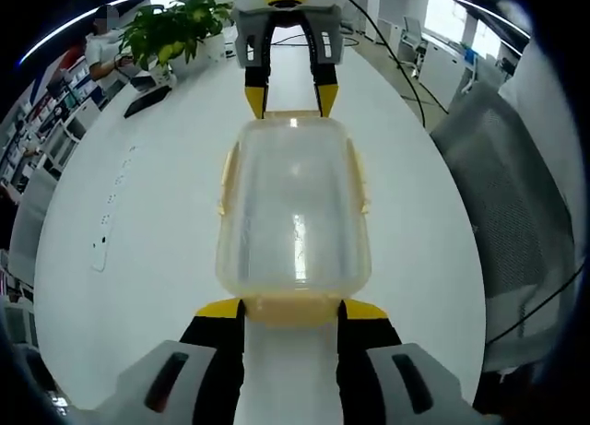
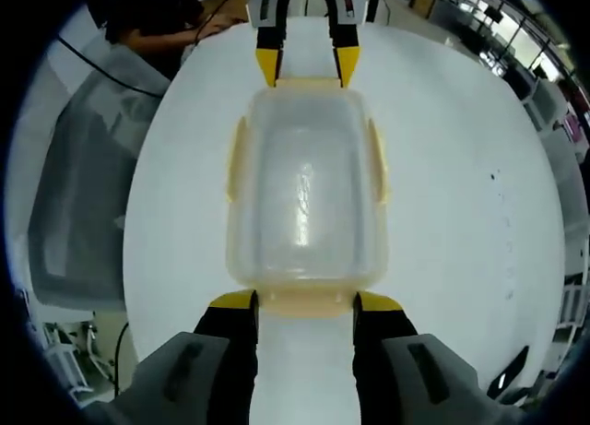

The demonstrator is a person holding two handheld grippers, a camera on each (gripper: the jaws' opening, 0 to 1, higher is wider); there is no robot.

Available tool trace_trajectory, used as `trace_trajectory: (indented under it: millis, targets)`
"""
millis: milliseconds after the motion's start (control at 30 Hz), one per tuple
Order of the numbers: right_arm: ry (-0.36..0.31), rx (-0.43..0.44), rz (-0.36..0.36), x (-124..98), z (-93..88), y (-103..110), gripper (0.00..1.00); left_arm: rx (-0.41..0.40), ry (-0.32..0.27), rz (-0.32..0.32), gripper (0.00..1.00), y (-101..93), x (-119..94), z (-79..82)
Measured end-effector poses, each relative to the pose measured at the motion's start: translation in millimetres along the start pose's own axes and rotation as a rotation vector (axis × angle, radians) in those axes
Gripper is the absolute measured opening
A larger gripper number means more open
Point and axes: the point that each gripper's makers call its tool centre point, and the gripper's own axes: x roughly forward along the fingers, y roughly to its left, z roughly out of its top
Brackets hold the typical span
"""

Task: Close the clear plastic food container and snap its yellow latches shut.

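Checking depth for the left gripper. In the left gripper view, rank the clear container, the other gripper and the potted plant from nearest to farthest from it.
1. Clear container: on the white table, its near end between the left gripper tips.
2. Right gripper: at the container's far end, facing back.
3. Potted plant: beyond, upper left of the view.

Bright, even overhead light washes the white desk [image 1: 138,213] almost shadowless, glare streaks glint on the clear container lid [image 1: 295,213], and fisheye bending blurs and curves everything toward both views' edges
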Motion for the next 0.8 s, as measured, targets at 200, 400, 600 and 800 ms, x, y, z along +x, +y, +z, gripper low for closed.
trace_trajectory:
  millis: [200, 400, 600, 800]
  targets:
    - [-0.002, 0.001, 0.002, 0.5, -0.3, 0.0, 0.37, 0.011, 0.009, 0.001, 0.33, -0.6, 3.0, -1.2]
    - [0.012, -0.010, -0.002, 2.0, -3.2, -0.4, 0.38, 0.027, 0.026, -0.002, 0.33, -0.1, 3.6, -3.1]
    - [0.007, 0.025, 0.008, 2.8, -4.7, 0.4, 0.38, 0.013, 0.044, 0.009, 0.40, 2.5, 2.0, -8.9]
    - [-0.015, 0.087, -0.003, -3.3, -8.4, 0.0, 0.39, -0.037, 0.023, 0.029, 0.42, 5.8, -6.4, -9.5]
